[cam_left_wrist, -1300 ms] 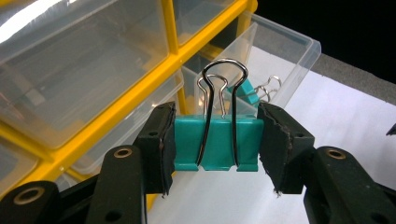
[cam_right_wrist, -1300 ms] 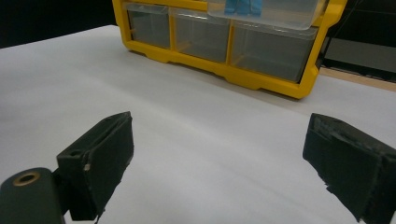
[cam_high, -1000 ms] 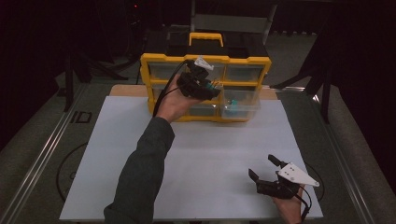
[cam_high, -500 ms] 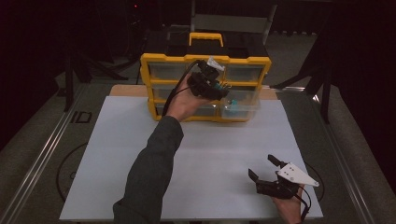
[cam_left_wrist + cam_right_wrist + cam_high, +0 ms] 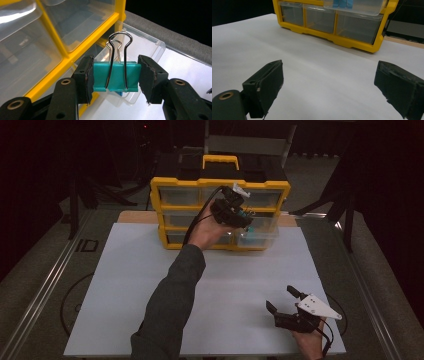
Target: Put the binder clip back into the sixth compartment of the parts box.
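Note:
A teal binder clip (image 5: 115, 79) with silver wire handles sits squeezed between the two black pads of my left gripper (image 5: 115, 72), handles pointing up. In the high view that left gripper (image 5: 234, 211) is raised in front of the yellow drawer cabinet (image 5: 172, 184), just above a clear drawer (image 5: 264, 238) pulled out at the cabinet's lower right. The drawer's rim (image 5: 153, 43) lies right behind the clip. My right gripper (image 5: 283, 301) rests low near the table's front right corner, jaws wide open with nothing between them (image 5: 329, 82).
The cabinet (image 5: 359, 44) has clear drawers in yellow framing and a yellow carry handle (image 5: 220, 161) on top. Blue items (image 5: 342, 3) lie in the pulled-out drawer. A white sheet (image 5: 125, 285) covers the table, and dark floor surrounds it.
My left gripper, still holding the clip, has shifted to the right and slightly up along the cabinet front. The right gripper has stayed in place.

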### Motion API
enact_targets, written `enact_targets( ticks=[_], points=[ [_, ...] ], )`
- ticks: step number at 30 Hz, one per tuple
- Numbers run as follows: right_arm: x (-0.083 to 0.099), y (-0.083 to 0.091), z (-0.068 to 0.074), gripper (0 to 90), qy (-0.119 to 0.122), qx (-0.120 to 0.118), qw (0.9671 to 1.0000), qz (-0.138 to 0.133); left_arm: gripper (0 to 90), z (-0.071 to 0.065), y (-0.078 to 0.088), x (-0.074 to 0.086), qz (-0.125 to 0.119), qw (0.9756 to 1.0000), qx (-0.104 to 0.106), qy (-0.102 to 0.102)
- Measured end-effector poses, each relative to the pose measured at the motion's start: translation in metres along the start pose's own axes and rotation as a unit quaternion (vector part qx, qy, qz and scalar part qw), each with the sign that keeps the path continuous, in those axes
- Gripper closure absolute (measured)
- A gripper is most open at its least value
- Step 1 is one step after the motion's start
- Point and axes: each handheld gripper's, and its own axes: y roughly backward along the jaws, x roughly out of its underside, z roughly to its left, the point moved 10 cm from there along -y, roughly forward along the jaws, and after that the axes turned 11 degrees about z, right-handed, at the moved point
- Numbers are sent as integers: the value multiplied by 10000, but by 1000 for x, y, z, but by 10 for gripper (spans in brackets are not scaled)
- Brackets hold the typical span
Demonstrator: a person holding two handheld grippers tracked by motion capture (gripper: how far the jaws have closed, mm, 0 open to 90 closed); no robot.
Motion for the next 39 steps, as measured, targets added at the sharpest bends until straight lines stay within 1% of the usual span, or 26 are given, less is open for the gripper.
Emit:
enact_targets(
  ticks=[8,16,18,22,23,30,39],
  points=[
    [0,0,1,86,-13,-19,10000,6,505,-3,-5,-6,10,10000,15,-39],
    [0,0,0,86,-21,-11,10000,-11,505,-10,-13,-12,25,10000,60,-75],
    [0,0,0,86,-18,-12,10000,-7,504,-14,-17,-16,11,9999,101,-60],
    [0,1,0,86,-33,-10,10000,-12,504,-17,-23,-18,62,9999,120,-92],
    [0,1,0,87,-44,-17,10000,-12,504,-18,-24,-19,50,9999,128,-65],
    [0,1,0,86,-47,-11,10000,-27,504,-22,-33,-20,85,9998,162,-45],
    [0,1,0,86,-45,-5,10000,-29,504,-25,-37,-23,71,9998,176,-12]
  ],
)
